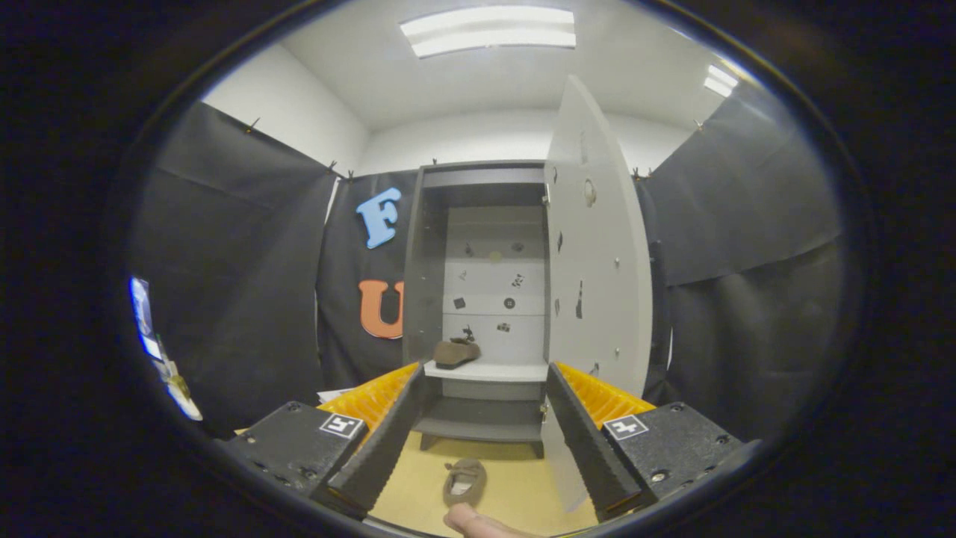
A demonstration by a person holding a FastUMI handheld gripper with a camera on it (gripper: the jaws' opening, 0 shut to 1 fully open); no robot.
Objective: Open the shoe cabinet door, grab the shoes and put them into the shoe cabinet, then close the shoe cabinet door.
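The shoe cabinet (pixel 426 246) stands straight ahead against the booth wall, its white door (pixel 597 246) swung wide open to the right. One brown shoe (pixel 455 353) rests on the white shelf (pixel 508 370) inside, toward its left side. A second brown shoe (pixel 464 480) lies on the tan floor in front of the cabinet, low between my fingers. My gripper (pixel 484 411) is open, with nothing held; its fingers frame the cabinet's lower part from a distance.
A dark lower shelf (pixel 478 428) sits under the white one. A fingertip (pixel 474 521) of a person's hand shows just below the floor shoe. Black cloth walls close in on both sides. Papers (pixel 334 393) lie on the floor at the left.
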